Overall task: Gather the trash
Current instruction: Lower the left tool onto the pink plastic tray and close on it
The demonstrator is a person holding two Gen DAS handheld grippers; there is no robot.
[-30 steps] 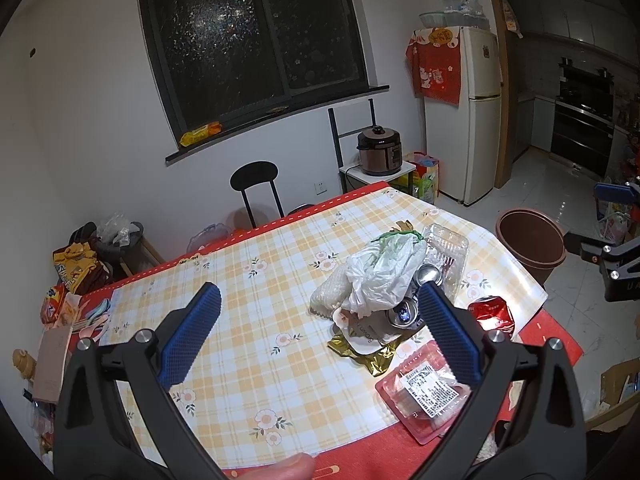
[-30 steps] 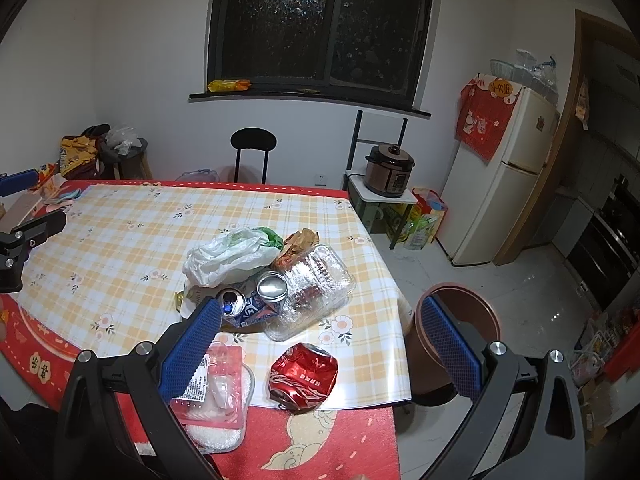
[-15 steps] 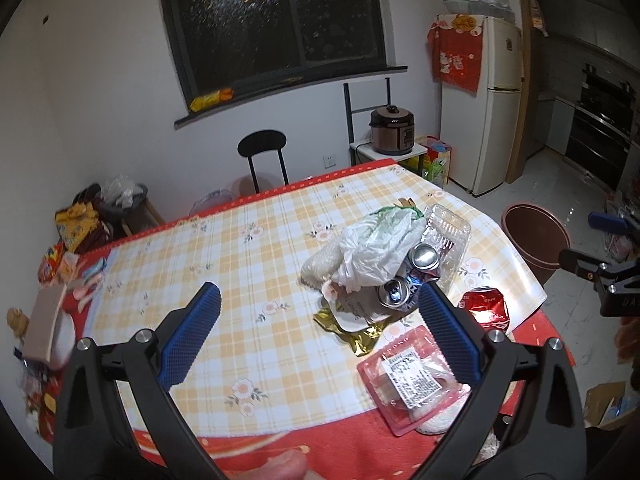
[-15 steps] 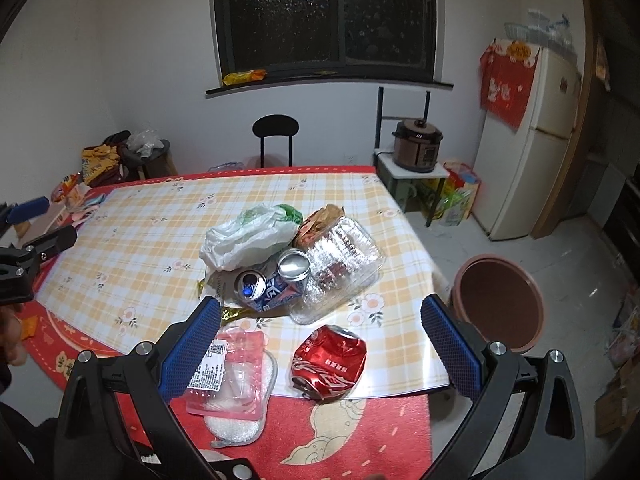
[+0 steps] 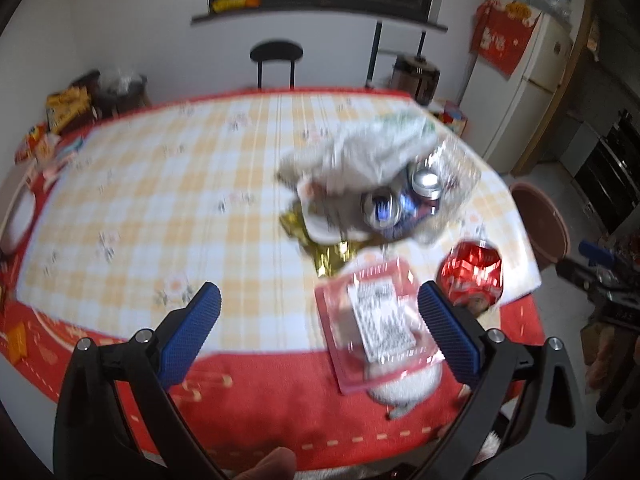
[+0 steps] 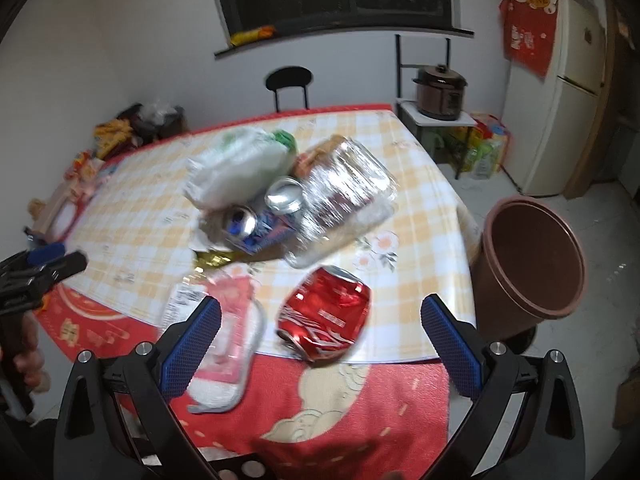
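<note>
Trash lies piled on the checked tablecloth (image 5: 160, 200): a white plastic bag (image 5: 360, 152) (image 6: 240, 164), blue drink cans (image 5: 384, 206) (image 6: 244, 224), a clear plastic box (image 6: 344, 200), gold foil (image 5: 328, 252), a crushed red can (image 5: 472, 272) (image 6: 324, 312) and a pink labelled tray (image 5: 376, 320) (image 6: 228, 320). My left gripper (image 5: 320, 332) is open and empty, above the table's near edge, left of the tray. My right gripper (image 6: 320, 336) is open and empty, just short of the red can. A brown bin (image 6: 532, 256) (image 5: 540, 224) stands on the floor right of the table.
A black chair (image 6: 290, 80) stands behind the table. A rice cooker (image 6: 440, 92) sits on a small stand, with a white fridge (image 6: 560, 80) beyond it. Snack packets (image 5: 68, 108) lie at the table's far left. Both views are blurred.
Both grippers have swung lower and closer to the near edge of the table. The red can and the pink tray now sit larger between the fingers. Jaws stay open.
</note>
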